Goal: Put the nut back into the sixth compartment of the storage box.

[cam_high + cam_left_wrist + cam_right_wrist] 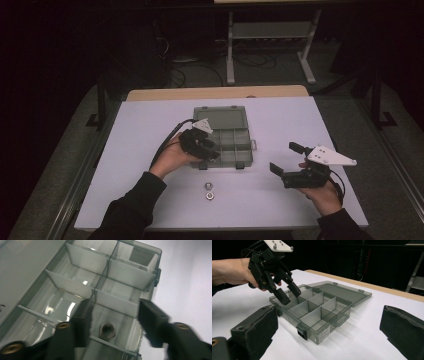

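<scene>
Left hand-held gripper point(209, 151) is down over the near-left corner of the box point(235, 134), jaws spread wide and gripping nothing. Looking along it in the left gripper view point(113, 315), there's a nut point(107, 330) lying flat on the floor of the compartment right between the two pads, touching neither. From the right gripper view, that same left hand-held gripper point(288, 292) tilts down with its tips dipping just inside the box's point(322, 315) corner cell.

Over to the right hand-held gripper point(285, 160): it hovers above the counter point(280, 115), well apart from the box, jaws fully open and empty. Its own view point(327, 327) has the two black pads wide at either edge, box framed between them.

The box itself is clear grey plastic, divided into compartments, lid point(221, 117) laid open flat at the far side, latch point(302, 331) on the near wall. It sits mid-counter.

On the bare counter just in front of the box, two more nuts point(209, 191) lie close together, one behind the other. Past the counter's far wooden edge, a metal frame point(270, 45) stands on the dark floor.
</scene>
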`<action>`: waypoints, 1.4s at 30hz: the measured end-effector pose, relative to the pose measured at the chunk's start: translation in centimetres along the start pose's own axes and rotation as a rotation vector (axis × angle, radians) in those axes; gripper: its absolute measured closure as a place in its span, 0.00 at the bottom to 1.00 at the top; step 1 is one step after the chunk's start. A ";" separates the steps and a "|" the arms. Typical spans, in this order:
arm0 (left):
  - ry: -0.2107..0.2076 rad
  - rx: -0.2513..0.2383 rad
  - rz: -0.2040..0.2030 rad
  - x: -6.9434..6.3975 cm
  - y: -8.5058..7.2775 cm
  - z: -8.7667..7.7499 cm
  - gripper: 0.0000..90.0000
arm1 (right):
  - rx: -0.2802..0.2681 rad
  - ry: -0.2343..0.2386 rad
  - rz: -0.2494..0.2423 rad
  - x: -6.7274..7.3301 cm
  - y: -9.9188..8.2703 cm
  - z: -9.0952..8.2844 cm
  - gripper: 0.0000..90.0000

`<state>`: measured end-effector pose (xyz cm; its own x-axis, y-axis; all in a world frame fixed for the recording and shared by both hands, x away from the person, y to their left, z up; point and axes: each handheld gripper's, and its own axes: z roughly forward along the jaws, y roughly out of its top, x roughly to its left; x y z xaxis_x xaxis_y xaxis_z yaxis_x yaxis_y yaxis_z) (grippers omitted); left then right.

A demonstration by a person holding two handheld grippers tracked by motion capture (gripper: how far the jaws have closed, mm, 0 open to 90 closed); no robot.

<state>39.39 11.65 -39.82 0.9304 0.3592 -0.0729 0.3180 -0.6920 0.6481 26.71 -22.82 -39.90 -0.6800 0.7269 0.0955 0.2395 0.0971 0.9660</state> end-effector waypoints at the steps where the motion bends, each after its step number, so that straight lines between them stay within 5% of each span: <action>1: 0.009 -0.005 -0.003 -0.1 0.0 0.0 0.43 | -0.001 -0.001 -0.002 0.0 0.0 0.0 0.01; 9: 0.027 -0.011 -0.009 -0.3 0.2 -0.3 0.01 | 0.001 -0.001 -0.002 0.0 0.0 0.0 0.01; 26: 0.037 -0.084 -0.030 -1.5 0.3 -2.8 0.00 | 0.004 0.000 -0.007 -0.1 0.0 0.0 0.01; 42: 0.011 -0.107 -0.013 -5.1 -1.0 -4.2 0.00 | 0.002 -0.007 -0.013 0.0 0.0 -0.1 0.01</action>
<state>33.57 13.15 -36.89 0.9240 0.3750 -0.0744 0.3085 -0.6166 0.7243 26.68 -22.90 -39.93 -0.6781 0.7305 0.0810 0.2319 0.1081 0.9667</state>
